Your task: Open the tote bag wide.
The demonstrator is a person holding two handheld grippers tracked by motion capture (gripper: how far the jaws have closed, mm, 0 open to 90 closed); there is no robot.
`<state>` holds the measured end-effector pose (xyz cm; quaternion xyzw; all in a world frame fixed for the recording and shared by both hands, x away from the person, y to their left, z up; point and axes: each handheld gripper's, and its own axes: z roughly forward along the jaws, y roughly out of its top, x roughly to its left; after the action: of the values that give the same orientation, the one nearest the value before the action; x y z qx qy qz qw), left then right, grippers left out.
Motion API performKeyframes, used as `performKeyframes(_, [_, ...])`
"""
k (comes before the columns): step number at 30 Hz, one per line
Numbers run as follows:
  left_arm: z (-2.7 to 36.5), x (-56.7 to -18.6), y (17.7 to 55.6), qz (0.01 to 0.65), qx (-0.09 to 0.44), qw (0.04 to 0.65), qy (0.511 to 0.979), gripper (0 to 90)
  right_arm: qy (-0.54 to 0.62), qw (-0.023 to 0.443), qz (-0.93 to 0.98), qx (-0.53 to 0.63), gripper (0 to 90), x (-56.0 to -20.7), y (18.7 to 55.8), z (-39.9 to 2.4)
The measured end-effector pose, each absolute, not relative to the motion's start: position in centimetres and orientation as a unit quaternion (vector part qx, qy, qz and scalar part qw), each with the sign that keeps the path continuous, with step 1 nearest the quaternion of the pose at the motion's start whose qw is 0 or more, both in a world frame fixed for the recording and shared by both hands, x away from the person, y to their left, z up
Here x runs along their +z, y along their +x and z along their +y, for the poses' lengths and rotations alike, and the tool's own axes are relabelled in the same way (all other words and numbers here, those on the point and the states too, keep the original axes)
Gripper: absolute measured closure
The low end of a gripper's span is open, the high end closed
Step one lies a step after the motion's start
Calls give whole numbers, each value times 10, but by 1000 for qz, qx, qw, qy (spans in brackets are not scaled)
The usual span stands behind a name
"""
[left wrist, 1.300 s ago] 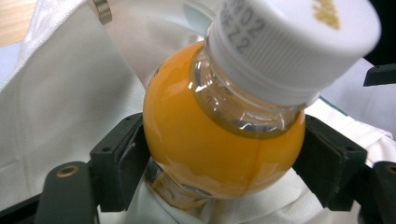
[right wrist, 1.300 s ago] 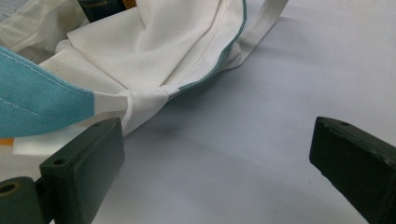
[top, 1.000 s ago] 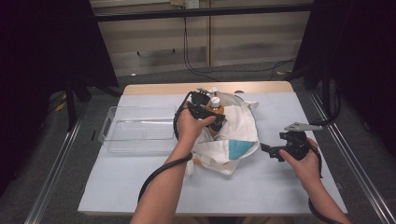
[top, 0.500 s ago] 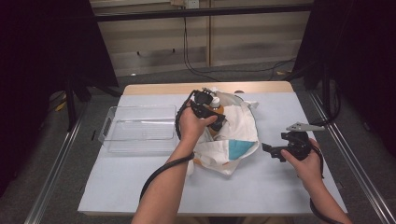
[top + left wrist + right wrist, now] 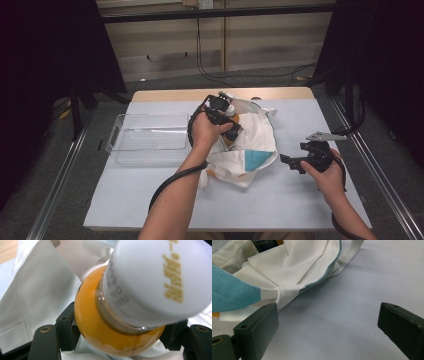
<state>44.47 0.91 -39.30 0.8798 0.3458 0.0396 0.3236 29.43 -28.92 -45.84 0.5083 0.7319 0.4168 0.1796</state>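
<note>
Bottle of orange juice w/ white cap, pinched at its shoulder by left gripper, jaws just closing in on it, pads tight on both sides. Held above the white cloth bag, near table's far middle; same bottle peeking past the hand in high view. Right gripper low on the table, jaws spread wide, nothing between, just beside the bag's teal-trimmed edge. Clear plastic tray left of the bag, apart from both grippers.

Orange bottle — white cap — white-and-teal bag
</note>
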Motion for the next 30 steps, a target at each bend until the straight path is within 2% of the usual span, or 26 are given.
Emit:
performKeyframes(7, [7, -387, 446, 341, 37, 305, 889, 304, 508, 178, 733, 416, 32, -460, 294, -290])
performKeyframes(30, [23, -340, 441, 349, 18, 325, 879, 306, 508, 180, 730, 420, 32, -457, 294, -291])
